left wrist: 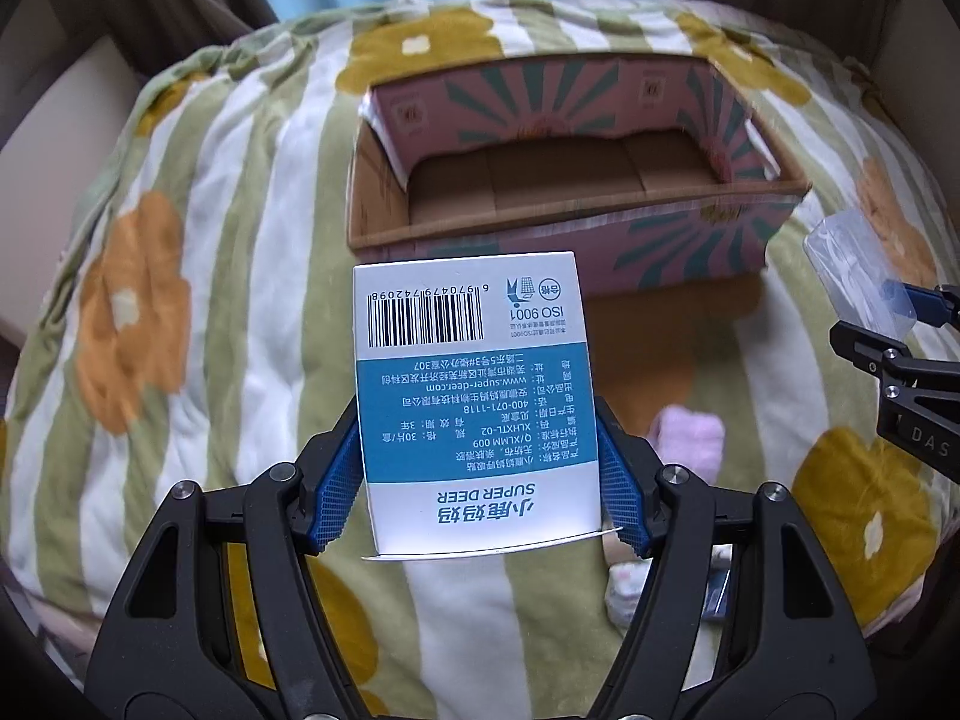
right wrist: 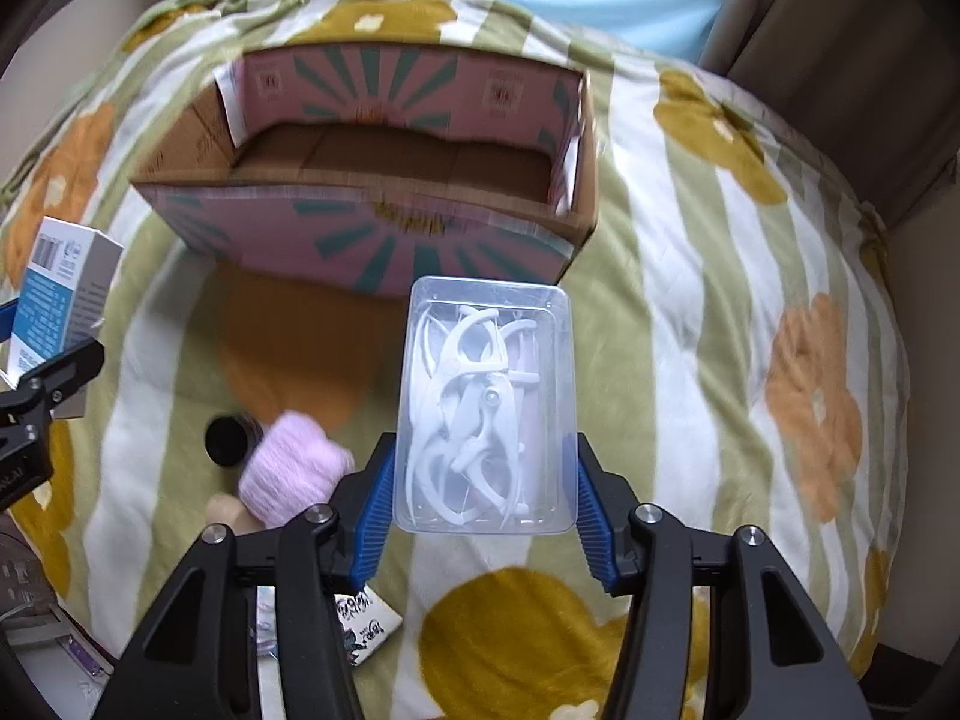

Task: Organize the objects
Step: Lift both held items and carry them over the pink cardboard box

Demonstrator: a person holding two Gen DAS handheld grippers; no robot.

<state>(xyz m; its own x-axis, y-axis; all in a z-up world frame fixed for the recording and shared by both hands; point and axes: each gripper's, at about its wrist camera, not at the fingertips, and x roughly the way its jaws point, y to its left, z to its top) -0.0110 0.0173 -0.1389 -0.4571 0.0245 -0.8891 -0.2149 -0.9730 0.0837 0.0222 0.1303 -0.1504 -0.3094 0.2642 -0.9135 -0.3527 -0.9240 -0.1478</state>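
Both tongs gripped cargo: left gripper (left wrist: 480,468) carton (left wrist: 474,402), right gripper (right wrist: 485,510) floss case (right wrist: 485,408), carton's upper right: box (left wrist: 600,192).

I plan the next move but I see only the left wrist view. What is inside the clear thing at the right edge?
Observer: The clear plastic case holds white floss picks.
Operator: Does the right gripper hold it firmly?
Observer: Yes, the right gripper has its blue pads against both sides of the case.
Operator: Is anything loose near the pink fluffy item?
Observer: A small black round jar lies on the blanket just left of the pink fluffy item.
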